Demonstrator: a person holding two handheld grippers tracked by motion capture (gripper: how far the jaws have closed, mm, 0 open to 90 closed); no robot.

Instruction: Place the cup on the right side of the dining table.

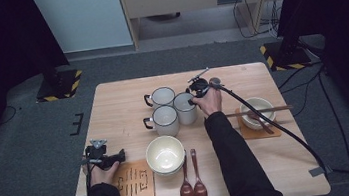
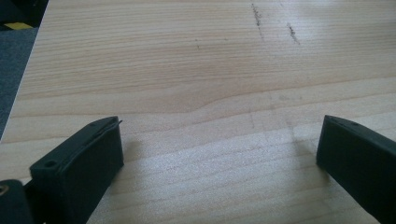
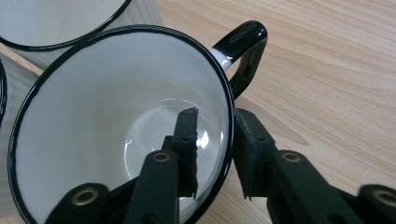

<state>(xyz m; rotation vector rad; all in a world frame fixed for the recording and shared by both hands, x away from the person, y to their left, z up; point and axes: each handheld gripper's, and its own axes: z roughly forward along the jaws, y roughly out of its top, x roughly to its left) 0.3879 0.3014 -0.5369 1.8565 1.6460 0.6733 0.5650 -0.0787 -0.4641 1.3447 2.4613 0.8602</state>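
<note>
On the table point(image 1: 112, 100) stand three white mugs with black rims, close together near the middle. The right claw point(image 3: 215, 149) has one jaw inside the rightmost mug point(image 3: 116, 121) and the other outside, straddling the wall just beside the black handle point(image 3: 245, 51). The jaws stand either side of the rim, with a narrow gap visible on the inner side; whether the pads already press the wall I cannot tell. The mug is empty, its white bottom bare and shiny. In the high view this mug point(image 1: 185, 107) sits at the right of the group, touching or nearly touching the front mug point(image 1: 165, 120), with the back mug point(image 1: 163, 97) just behind; both of those look empty too.

The left claw point(image 2: 219, 154) stands wide open over bare wood with nothing between its jaws; in the high view it point(image 1: 100, 157) rests near the table's left front edge, just beside a wooden mat point(image 1: 133, 182).

A cream bowl point(image 1: 165, 154), empty, sits at the mat's right corner, apparently stacked on another. Two brown wooden spoons point(image 1: 192, 186) lie side by side just right of it. Farther right, a second bowl point(image 1: 257, 112) rests on a brown coaster point(image 1: 267, 132), holding a spoon, with chopsticks point(image 1: 279, 108) laid across its rim.
</note>
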